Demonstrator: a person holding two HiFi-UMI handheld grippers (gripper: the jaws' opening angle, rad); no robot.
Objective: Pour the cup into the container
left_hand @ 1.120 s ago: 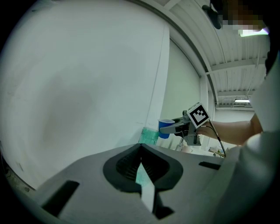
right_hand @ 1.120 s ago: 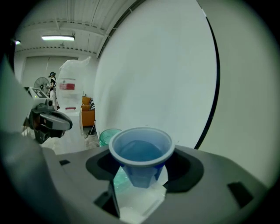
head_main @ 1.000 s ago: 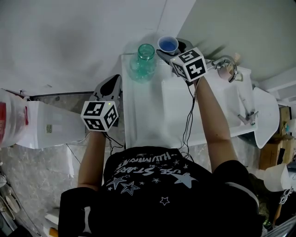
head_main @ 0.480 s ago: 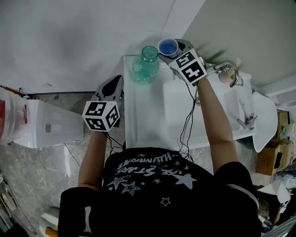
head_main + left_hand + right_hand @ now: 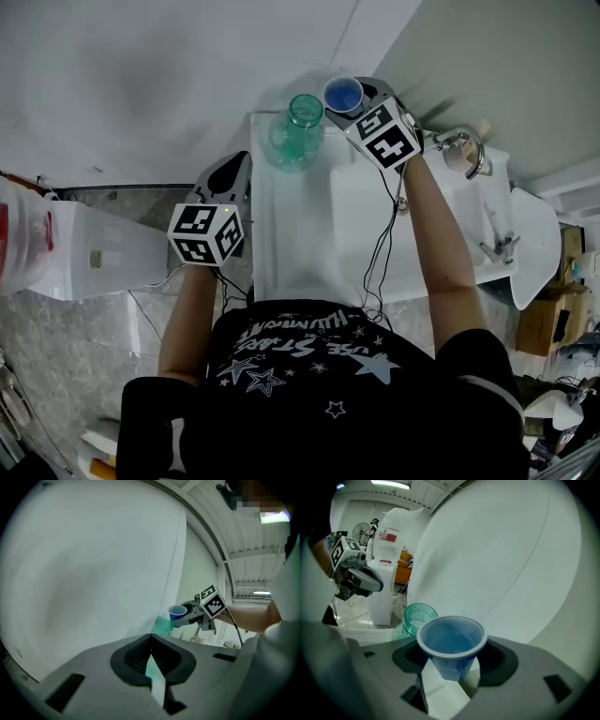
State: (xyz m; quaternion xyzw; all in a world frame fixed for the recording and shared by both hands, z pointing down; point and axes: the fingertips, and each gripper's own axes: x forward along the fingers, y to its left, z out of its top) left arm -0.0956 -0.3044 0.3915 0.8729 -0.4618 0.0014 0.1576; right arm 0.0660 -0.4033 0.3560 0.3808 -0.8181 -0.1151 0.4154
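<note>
A small blue cup (image 5: 343,94) holding clear liquid stands upright in the air, my right gripper (image 5: 351,97) shut on its lower body. In the right gripper view the cup (image 5: 451,641) fills the space between the jaws. Just to its left is the container, a green-tinted glass jar (image 5: 298,127) with an open mouth (image 5: 417,617), standing on the white worktop (image 5: 291,234) near the wall. The cup's rim is close to the jar's mouth but not over it. My left gripper (image 5: 223,178) hangs at the worktop's left edge, shut and empty (image 5: 151,656). From there the jar (image 5: 163,625) and cup (image 5: 177,613) show ahead.
A white sink with a chrome tap (image 5: 464,150) lies right of the worktop. A white appliance (image 5: 84,253) stands at the left on the floor. A plain white wall (image 5: 187,75) rises right behind the jar. Black cables (image 5: 382,244) trail from the right gripper.
The right gripper with the cup has crept slightly toward the wall and its cube has turned a little. The cup stays upright. The left gripper has hardly moved.
</note>
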